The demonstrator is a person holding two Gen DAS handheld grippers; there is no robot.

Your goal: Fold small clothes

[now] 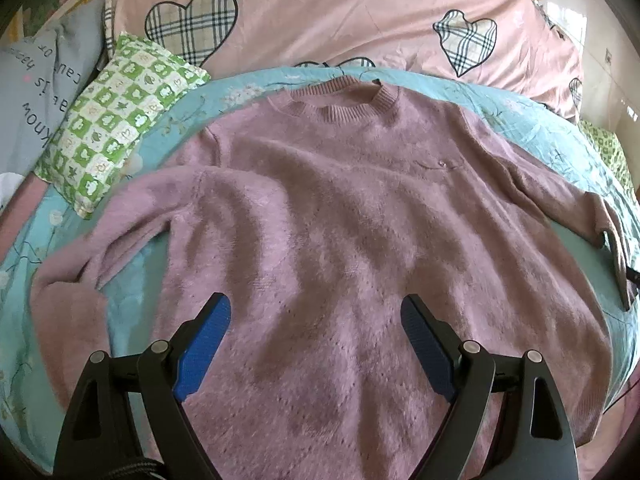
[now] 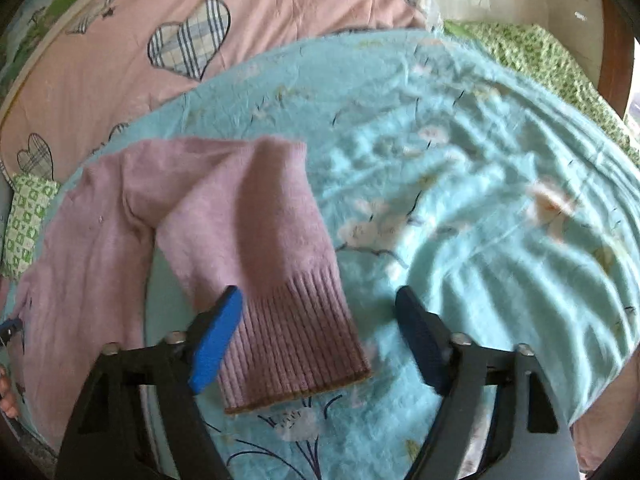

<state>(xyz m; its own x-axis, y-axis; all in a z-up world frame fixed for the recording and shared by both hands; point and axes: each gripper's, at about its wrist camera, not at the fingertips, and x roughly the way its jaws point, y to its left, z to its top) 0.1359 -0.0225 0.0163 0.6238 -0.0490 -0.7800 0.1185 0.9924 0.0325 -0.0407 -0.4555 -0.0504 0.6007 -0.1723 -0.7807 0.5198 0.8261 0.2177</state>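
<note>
A fuzzy mauve-pink sweater (image 1: pixel 320 216) lies spread flat, collar at the far side, on a turquoise floral sheet (image 1: pixel 132 292). My left gripper (image 1: pixel 316 308) is open and empty above the sweater's lower body. In the right wrist view, the sweater's right sleeve (image 2: pixel 248 216) lies on the sheet with its ribbed cuff (image 2: pixel 296 340) toward me. My right gripper (image 2: pixel 318 300) is open and empty, just above the cuff, with its left finger over the cuff's left edge. The left sleeve (image 1: pixel 100 236) lies bent at the left.
A green-and-white checked pillow (image 1: pixel 116 120) and a grey printed pillow (image 1: pixel 36 92) sit at the far left. A pink duvet with plaid hearts (image 1: pixel 360 12) lies behind the sheet. Green patterned bedding (image 2: pixel 536 56) shows at the far right. The turquoise sheet (image 2: pixel 480 184) is wrinkled to the right of the sleeve.
</note>
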